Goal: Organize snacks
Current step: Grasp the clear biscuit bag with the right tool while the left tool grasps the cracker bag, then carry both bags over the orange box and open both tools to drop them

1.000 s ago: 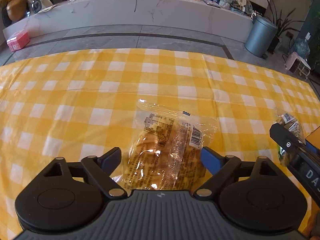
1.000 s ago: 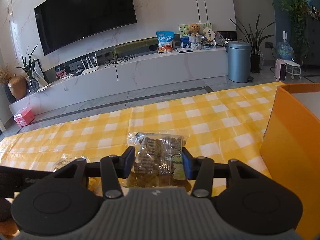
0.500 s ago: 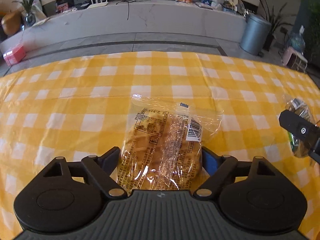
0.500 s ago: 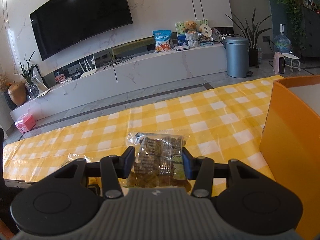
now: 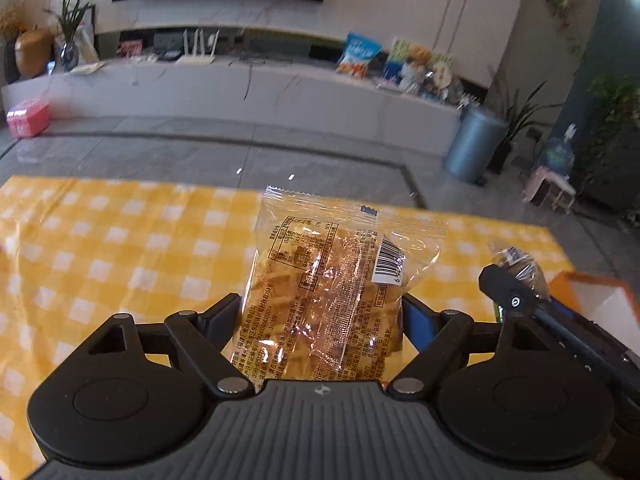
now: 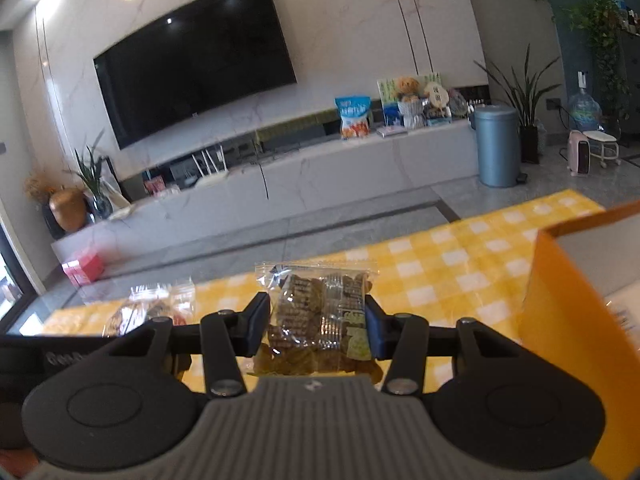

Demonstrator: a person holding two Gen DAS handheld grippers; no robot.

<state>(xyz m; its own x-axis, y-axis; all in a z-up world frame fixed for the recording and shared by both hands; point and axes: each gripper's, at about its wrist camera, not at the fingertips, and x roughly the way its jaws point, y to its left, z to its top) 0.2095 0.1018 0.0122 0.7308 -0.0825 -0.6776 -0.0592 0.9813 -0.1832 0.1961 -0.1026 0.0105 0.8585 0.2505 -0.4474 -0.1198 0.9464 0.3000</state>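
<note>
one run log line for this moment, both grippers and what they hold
left gripper: shut on clear pastry packet | right gripper: shut on brown snack packet | both clear of checked cloth | orange box: right

Marble wall (image 6: 360, 20) — black television (image 6: 192, 60)

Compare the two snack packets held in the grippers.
The left packet is larger, holding pale golden pieces; the right packet is smaller, holding dark brown pieces. The left packet shows a barcode label; the right shows a green patch. Both are clear plastic, each clamped between fingers above the checked cloth.
</note>
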